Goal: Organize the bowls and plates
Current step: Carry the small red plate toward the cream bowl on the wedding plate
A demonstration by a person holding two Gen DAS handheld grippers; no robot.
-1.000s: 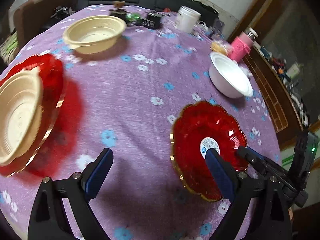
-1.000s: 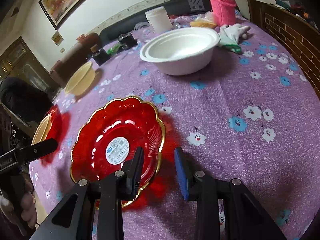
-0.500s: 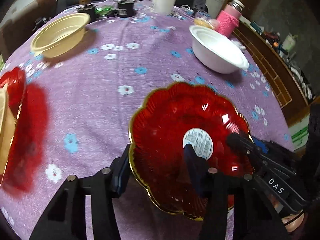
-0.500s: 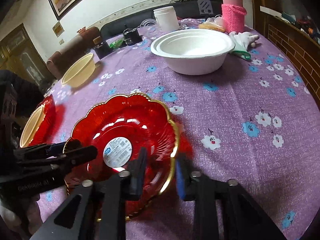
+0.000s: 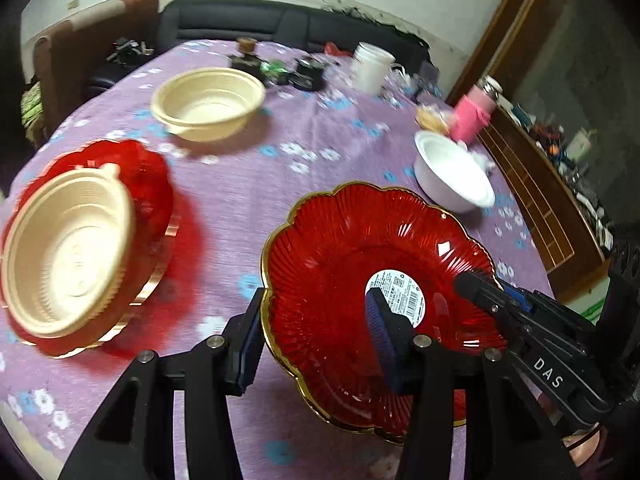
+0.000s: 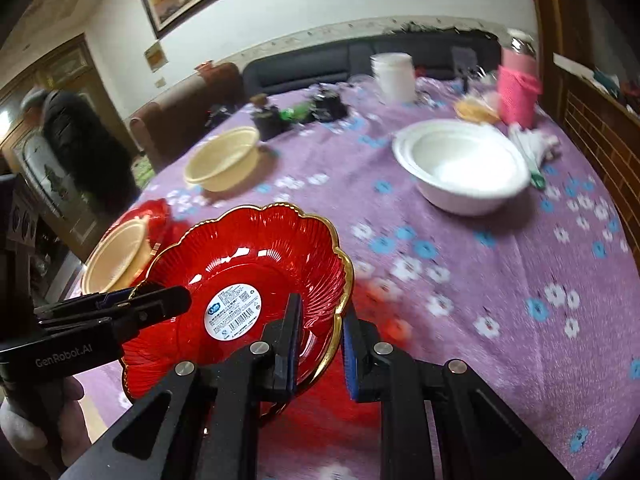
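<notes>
The right gripper's arm reads "DAS" in the left wrist view; the left gripper's body reads "GenRobot.AI" in the right wrist view. A round white barcode label sits in the middle of the red scalloped plate (image 5: 344,264); its print is too small to read.

Both grippers grip this gold-rimmed plate. The left gripper (image 5: 316,340) clamps its rim at 9 o'clock, one pad under the edge and one inside the dish. The right gripper (image 6: 320,340), whose jaws have just been closing, pinches the rim at 3 o'clock. The plate tilts over the purple flowered tablecloth (image 5: 240,184).

In the left wrist view, a second red plate (image 5: 152,184) lies at 9 o'clock with a cream bowl (image 5: 68,256) in it. Another cream bowl (image 5: 208,100) stands at 11 o'clock, a white bowl (image 5: 452,176) at 1 o'clock, with a pink-sleeved bottle (image 5: 472,116) and a white mug (image 5: 370,66) beyond it. A person in dark clothing (image 6: 80,140) stands at 9 o'clock in the right wrist view.
</notes>
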